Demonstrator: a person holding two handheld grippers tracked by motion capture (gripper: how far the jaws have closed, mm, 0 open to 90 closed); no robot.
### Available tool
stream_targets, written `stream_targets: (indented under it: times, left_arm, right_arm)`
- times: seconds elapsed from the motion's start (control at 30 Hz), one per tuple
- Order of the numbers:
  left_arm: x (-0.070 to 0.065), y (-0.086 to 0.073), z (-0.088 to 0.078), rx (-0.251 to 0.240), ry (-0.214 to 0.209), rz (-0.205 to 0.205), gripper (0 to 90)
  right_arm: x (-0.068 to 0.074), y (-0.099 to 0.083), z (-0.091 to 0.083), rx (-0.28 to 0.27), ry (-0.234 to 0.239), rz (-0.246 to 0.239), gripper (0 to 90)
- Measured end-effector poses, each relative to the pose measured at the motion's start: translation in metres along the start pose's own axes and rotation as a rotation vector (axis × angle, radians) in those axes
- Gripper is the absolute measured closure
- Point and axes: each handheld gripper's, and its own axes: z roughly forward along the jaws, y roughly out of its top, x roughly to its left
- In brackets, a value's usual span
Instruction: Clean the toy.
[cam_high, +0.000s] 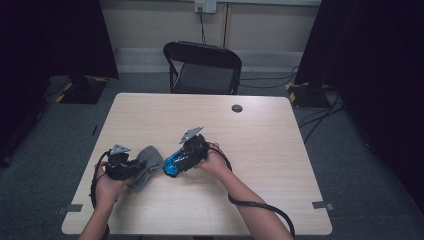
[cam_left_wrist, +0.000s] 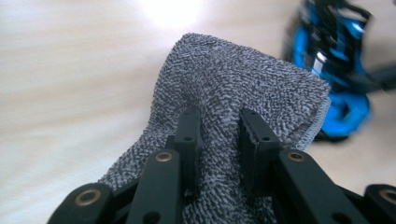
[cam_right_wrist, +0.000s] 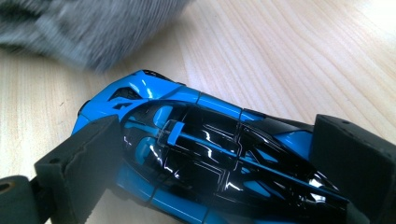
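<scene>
Left gripper (cam_left_wrist: 218, 135) pinches the grey cloth (cam_left_wrist: 243, 88); right gripper (cam_right_wrist: 219, 158) (jaws wide) clasps the blue toy car (cam_right_wrist: 187, 154).

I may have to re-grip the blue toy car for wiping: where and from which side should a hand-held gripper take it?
Take the blue toy car across its long, narrow body at mid-length, coming from above, one jaw on each flank. That is how the right hand-held gripper sits now, leaving the nose free toward the grey cloth.

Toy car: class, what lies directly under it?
The toy car lies roof-up between the right claw jaws, bare wooden table beside it. Its underside and wheels are covered by its own body.
</scene>
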Motion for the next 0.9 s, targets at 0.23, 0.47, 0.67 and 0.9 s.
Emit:
stream_targets:
  times: [0.23, 0.47, 0.67, 0.9]
  left_arm:
    - [-0.01, -0.005, 0.02, 0.067, 0.038, 0.078, 64.2]
    - [-0.011, -0.008, 0.026, 0.048, -0.004, 0.17, 47.2]
    - [-0.013, -0.008, 0.026, 0.067, -0.031, 0.14, 71.2]
    - [-0.026, -0.004, 0.023, 0.146, -0.09, 0.101, 77.6]
  right_arm:
    - [0.003, -0.001, 0.0, -0.011, -0.013, 0.004, 2.8]
    - [0.004, 0.001, 0.0, 0.005, -0.015, 0.007, 2.9]
    - [0.005, 0.0, 0.001, -0.007, -0.014, 0.008, 2.9]
    - [0.006, 0.002, 0.001, 0.015, -0.018, 0.012, 2.9]
